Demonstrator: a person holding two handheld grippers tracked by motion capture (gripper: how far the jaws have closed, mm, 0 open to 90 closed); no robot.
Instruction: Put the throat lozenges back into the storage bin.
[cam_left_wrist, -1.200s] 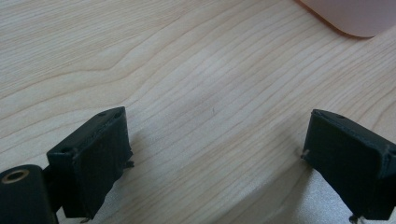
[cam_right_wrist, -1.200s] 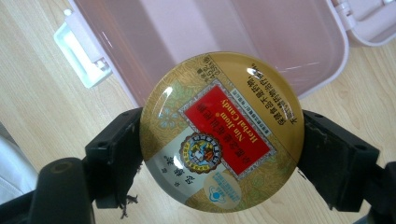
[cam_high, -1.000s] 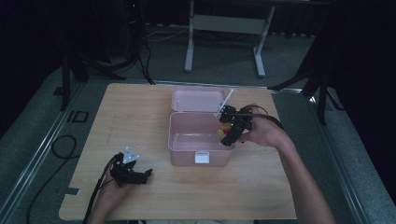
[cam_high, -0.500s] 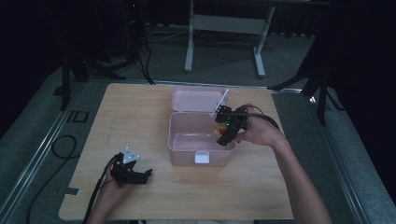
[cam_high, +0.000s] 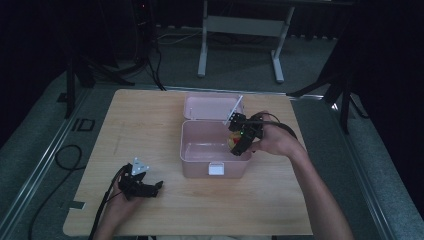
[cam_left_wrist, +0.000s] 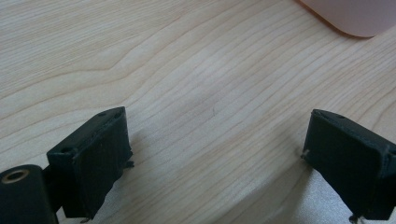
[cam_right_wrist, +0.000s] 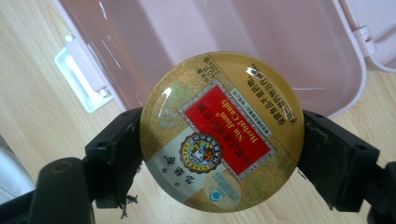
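pinching a round glossy gold candy tin (cam_right_wrist: 222, 131) over the pink plastic box (cam_right_wrist: 261, 42), right gripper (cam_right_wrist: 222, 154) fingers (cam_right_wrist: 114, 149) clamp its rim; left gripper (cam_left_wrist: 217, 154) fingers (cam_left_wrist: 93, 158) spread above the woodgrain tabletop (cam_left_wrist: 187, 70).

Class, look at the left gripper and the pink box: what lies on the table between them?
Nothing: in the high view, only bare wooden table separates the left gripper from the pink box.

A dim lab or recording studio: a lone wooden bench (cam_high: 150, 125) on grey carpet (cam_high: 40, 145), black stands (cam_high: 75, 75), trailing cables (cam_high: 60, 160), a metal desk frame (cam_high: 240, 25) behind.
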